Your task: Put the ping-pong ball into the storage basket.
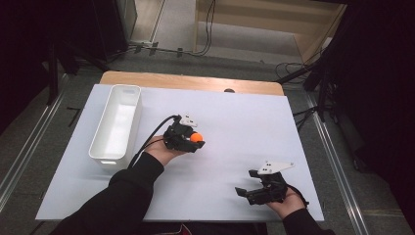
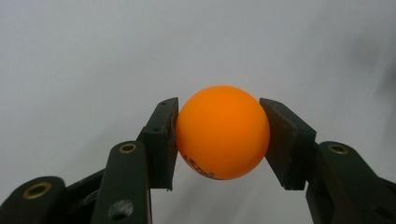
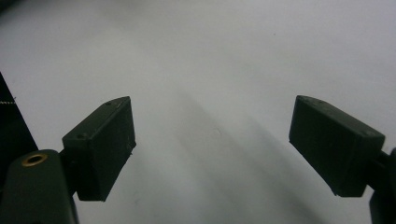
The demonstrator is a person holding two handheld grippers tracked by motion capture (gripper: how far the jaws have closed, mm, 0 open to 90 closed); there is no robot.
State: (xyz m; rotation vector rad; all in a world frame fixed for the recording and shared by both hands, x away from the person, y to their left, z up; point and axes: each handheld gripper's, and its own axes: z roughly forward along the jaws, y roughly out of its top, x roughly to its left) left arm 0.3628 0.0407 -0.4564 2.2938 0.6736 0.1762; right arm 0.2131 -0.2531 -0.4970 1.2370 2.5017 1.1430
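An orange ball (image 1: pixel 196 137) sits between the jaws of my left gripper (image 1: pixel 195 139) near the middle of the white table (image 1: pixel 235 117). In the left gripper view both pads (image 2: pixel 163 140) press on the sides of the orange ball (image 2: pixel 222 132), so my left gripper (image 2: pixel 219 140) is shut on it just above the tabletop. My right gripper (image 1: pixel 244 187) rests near the table's front right, pointing left, with its jaws wide apart. In the right gripper view the right gripper (image 3: pixel 212 144) holds nothing; bare white surface lies between its pads (image 3: pixel 102 144).
A long white bin (image 1: pixel 116 126) stands at the table's left side, empty as far as I can see. A wooden board edge (image 1: pixel 195 81) runs along the back. Cables (image 1: pixel 293 68) and dark stands surround the table on the floor.
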